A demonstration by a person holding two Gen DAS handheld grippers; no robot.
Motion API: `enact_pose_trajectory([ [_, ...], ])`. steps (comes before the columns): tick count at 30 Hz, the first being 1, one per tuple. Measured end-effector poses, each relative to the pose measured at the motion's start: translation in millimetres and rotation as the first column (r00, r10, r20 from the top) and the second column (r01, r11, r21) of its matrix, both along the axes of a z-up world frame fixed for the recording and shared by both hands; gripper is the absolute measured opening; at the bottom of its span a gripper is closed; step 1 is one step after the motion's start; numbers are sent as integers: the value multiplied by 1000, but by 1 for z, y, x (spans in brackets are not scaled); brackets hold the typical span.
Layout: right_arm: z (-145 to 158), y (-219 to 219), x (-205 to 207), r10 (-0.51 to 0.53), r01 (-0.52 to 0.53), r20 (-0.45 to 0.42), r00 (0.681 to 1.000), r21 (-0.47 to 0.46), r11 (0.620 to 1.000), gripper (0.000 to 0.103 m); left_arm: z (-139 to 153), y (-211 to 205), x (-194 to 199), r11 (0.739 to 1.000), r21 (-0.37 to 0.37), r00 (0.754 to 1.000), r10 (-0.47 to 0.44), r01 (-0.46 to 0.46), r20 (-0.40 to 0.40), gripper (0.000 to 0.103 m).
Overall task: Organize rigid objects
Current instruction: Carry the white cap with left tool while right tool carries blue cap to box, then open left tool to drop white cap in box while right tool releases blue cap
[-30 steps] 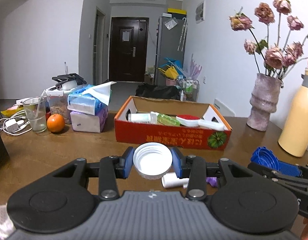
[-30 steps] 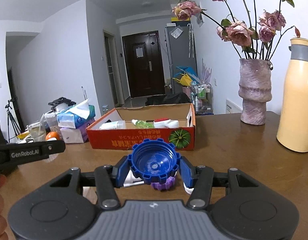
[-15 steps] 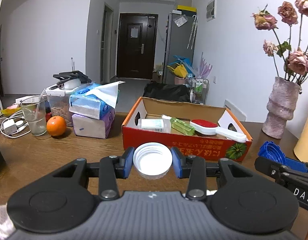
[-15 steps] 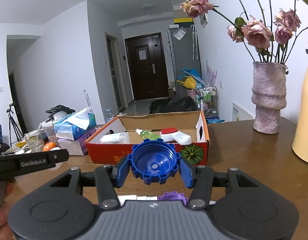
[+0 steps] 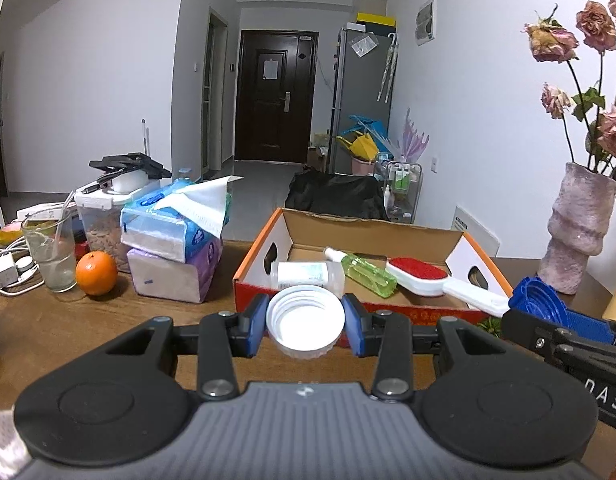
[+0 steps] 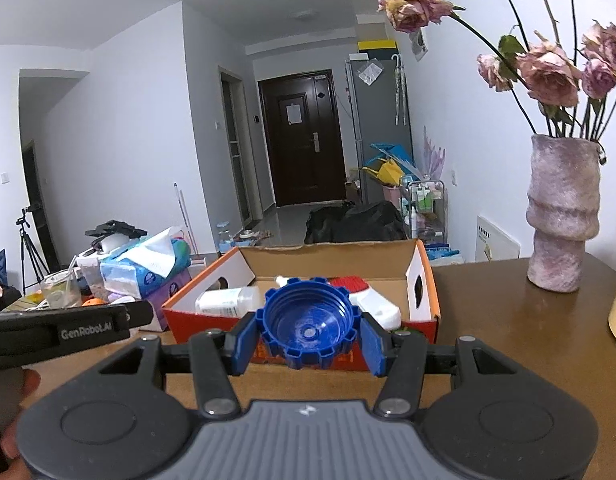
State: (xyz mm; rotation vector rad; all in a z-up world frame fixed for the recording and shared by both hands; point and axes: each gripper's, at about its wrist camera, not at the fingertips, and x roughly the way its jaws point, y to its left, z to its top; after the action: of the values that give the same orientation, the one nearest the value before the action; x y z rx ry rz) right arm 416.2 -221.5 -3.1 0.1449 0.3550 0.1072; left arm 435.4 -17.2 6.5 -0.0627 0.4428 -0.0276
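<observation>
Left gripper: its two blue pads are pressing on opposite sides of the white cap, narrowly parted, holding it clear of the table.
White cap: sitting squarely between the pads, hollow threaded side facing the camera, hanging in front of the near wall of the cardboard box.
Right gripper: its pads are clamping the blue cap from both sides, parted a little wider than the left pair.
Blue cap: centred between the pads, open side toward the camera, its notched rim overlapping the box's front edge.
Box contents: a clear bottle, a green spray bottle and a red-and-white brush are lying inside.
Change from a second ago: both grippers are now riding closer to the box, which is looming larger in each view; the purple and white items formerly seen on the table under the fingers are no longer showing.
Grip compared with before: both caps are sitting in the pads just as they were.
Surroundings: an orange and a glass are standing left of the box, a vase to its right.
</observation>
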Motion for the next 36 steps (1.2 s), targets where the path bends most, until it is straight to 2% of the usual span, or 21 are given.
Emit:
enact_pose_trajectory([
  [12,9,-2,41,-1,1,20,1000,-20,1000,53,2,-1,43,1000,6,1000,1,-1,11,41],
  [26,4,-4,94,-9,8,-19,1000,-33,999,53,-7,-15,102,999,51,1000,-20,20,3,41],
  [36,-4,0,133,-31,29,-64,997,-35,999,53,-22,-20,145,996,88,1000,4,-2,-22,41],
])
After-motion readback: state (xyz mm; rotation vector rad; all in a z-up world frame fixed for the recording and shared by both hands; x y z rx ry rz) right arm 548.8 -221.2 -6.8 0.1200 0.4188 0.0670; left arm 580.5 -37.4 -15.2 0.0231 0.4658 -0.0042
